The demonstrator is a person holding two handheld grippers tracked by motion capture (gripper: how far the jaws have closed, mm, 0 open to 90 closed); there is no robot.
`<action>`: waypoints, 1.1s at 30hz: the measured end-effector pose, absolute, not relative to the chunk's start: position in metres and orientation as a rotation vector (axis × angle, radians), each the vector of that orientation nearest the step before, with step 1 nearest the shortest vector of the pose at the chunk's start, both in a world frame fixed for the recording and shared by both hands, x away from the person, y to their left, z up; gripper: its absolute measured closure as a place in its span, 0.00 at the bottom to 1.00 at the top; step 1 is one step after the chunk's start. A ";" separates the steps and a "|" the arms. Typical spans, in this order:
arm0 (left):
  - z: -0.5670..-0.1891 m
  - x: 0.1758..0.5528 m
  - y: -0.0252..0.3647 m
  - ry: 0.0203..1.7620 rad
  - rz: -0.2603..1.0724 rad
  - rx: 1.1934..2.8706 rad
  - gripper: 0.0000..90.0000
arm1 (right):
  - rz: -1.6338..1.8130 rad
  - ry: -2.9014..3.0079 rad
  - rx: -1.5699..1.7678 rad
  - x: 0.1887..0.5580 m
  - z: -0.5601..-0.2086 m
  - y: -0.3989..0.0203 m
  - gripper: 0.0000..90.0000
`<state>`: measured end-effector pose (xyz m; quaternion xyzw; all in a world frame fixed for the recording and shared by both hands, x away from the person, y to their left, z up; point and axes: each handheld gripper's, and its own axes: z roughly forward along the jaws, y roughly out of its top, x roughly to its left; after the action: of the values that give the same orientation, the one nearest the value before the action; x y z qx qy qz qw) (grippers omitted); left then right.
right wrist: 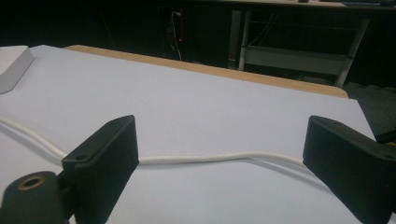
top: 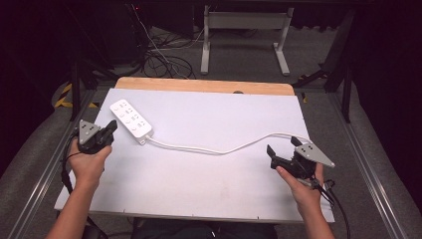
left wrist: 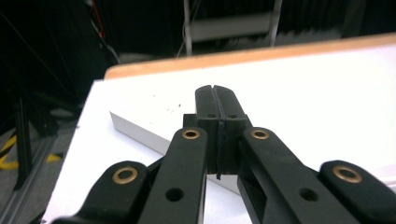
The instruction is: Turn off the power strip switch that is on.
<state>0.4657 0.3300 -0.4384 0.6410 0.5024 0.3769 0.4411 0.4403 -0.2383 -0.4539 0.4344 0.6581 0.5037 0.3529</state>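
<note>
On the white bench (top: 209, 174) a white power strip (top: 130, 119) lies toward the far left corner, set at a slant, and its white cord (top: 214, 149) snakes from its near end across the middle of the surface to the right side. Just beside the strip's near left edge, the left tongs (top: 111, 128) are held low in the person's left hand (top: 89, 160); in the left gripper view their two black jaws are pressed flat against each other with nothing between them, and the strip's pale side (left wrist: 140, 133) shows right behind the tips. At the right side of the bench the right tongs (top: 282, 148) sit in the right hand (top: 303, 186), jaws spread wide. In the right gripper view the cord (right wrist: 219, 158) runs across the bench between those two jaws, which stand to either side of it without pressing on it.
</note>
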 end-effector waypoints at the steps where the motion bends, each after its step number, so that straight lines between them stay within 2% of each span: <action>1: -0.439 0.471 0.329 1.257 0.937 1.616 1.00 | 1.302 1.699 1.124 0.440 -0.454 -0.239 0.12; 9: -0.440 0.503 0.315 1.278 0.900 1.780 1.00 | 1.300 1.691 1.130 0.436 -0.453 -0.242 0.12; 19: -0.448 0.533 0.312 1.331 0.777 1.963 1.00 | 1.288 1.700 1.127 0.433 -0.455 -0.241 0.12; 33: -0.457 0.545 0.313 1.353 0.722 2.031 1.00 | 1.286 1.704 1.120 0.434 -0.454 -0.239 0.12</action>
<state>0.5454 0.3133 -0.4569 0.7627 0.5081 0.2713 0.2940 0.4335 -0.2388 -0.4542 0.4338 0.6603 0.4982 0.3573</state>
